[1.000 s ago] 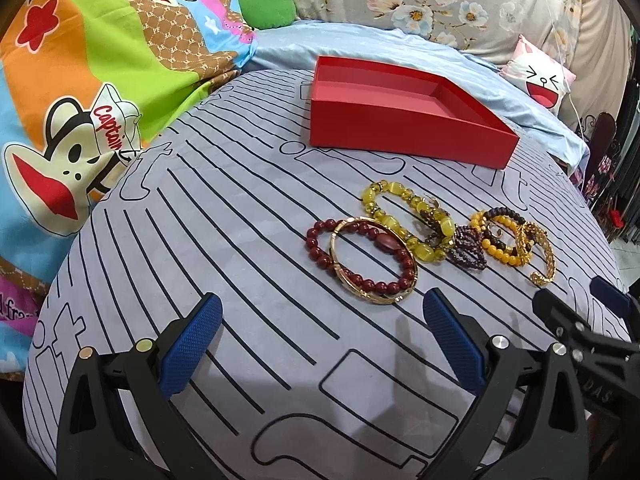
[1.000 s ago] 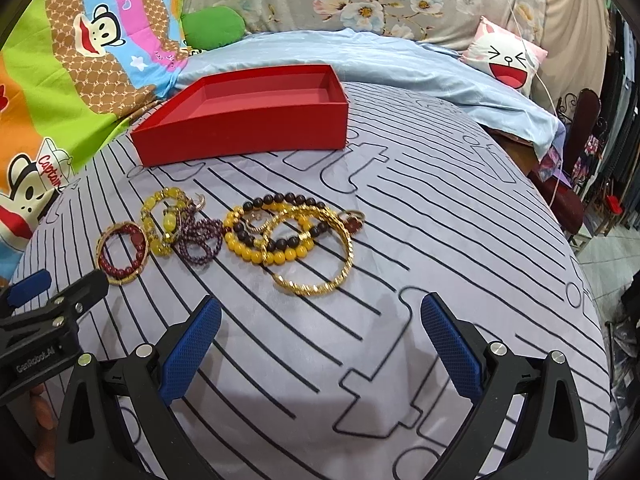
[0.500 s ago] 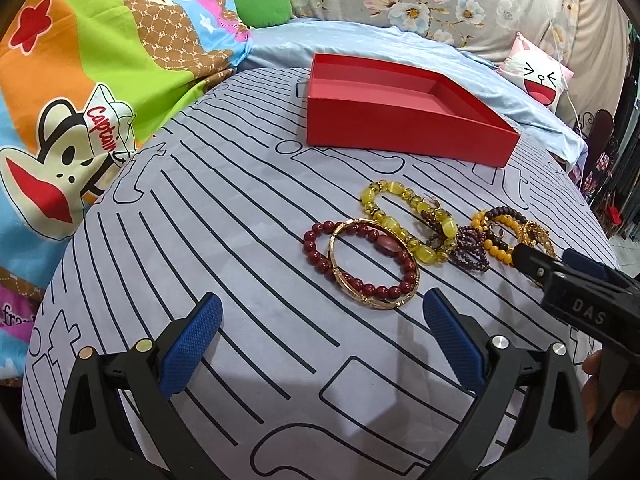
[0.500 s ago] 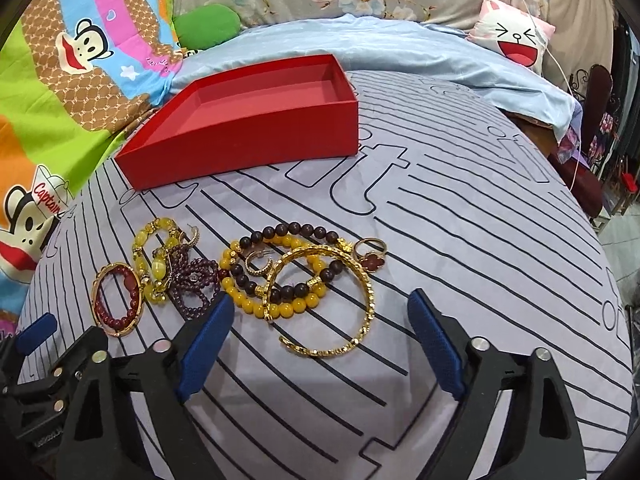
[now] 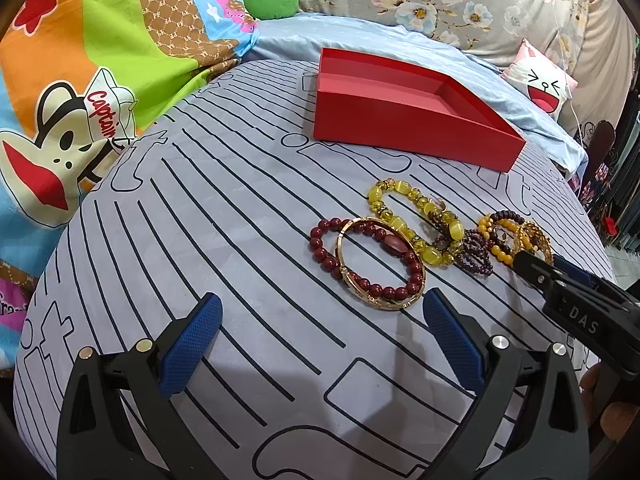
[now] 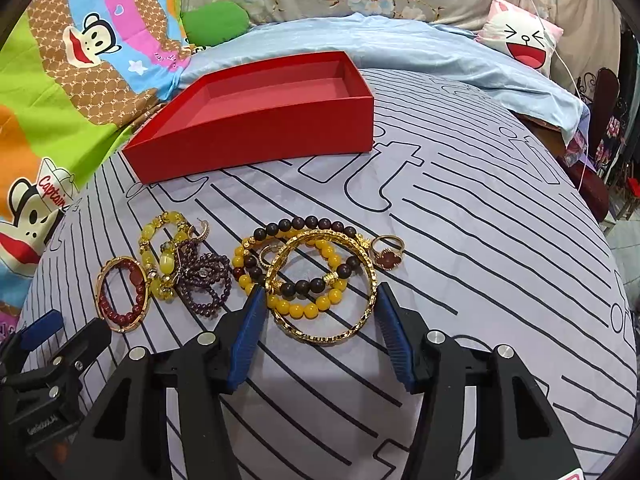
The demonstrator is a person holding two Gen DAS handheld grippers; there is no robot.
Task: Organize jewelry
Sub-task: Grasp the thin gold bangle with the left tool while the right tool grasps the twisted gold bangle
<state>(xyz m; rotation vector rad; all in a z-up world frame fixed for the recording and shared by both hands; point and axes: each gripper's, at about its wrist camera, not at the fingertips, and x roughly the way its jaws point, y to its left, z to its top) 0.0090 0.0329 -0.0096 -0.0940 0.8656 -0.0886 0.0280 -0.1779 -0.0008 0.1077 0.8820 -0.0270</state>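
Both jaws stand released: the right gripper (image 6: pixel 320 320) straddles the gold bangle (image 6: pixel 325 286), its blue pads either side without pinching; the left gripper (image 5: pixel 320 332) hovers wide before the red bracelet (image 5: pixel 366 262). Seven bracelets lie in a row: red beads inside a second gold bangle (image 5: pixel 380 266), yellow stones (image 5: pixel 412 226), purple beads (image 6: pixel 206 280), amber beads (image 6: pixel 298 276), dark beads (image 6: pixel 308 254). One ring (image 6: pixel 387 255) sits just beside them. Beyond, one red box (image 6: pixel 256 120) sits open on the grey striped sheet (image 6: pixel 480 240); blue bedding (image 6: pixel 400 46) and cartoon blanket (image 5: pixel 80 60) lie behind.
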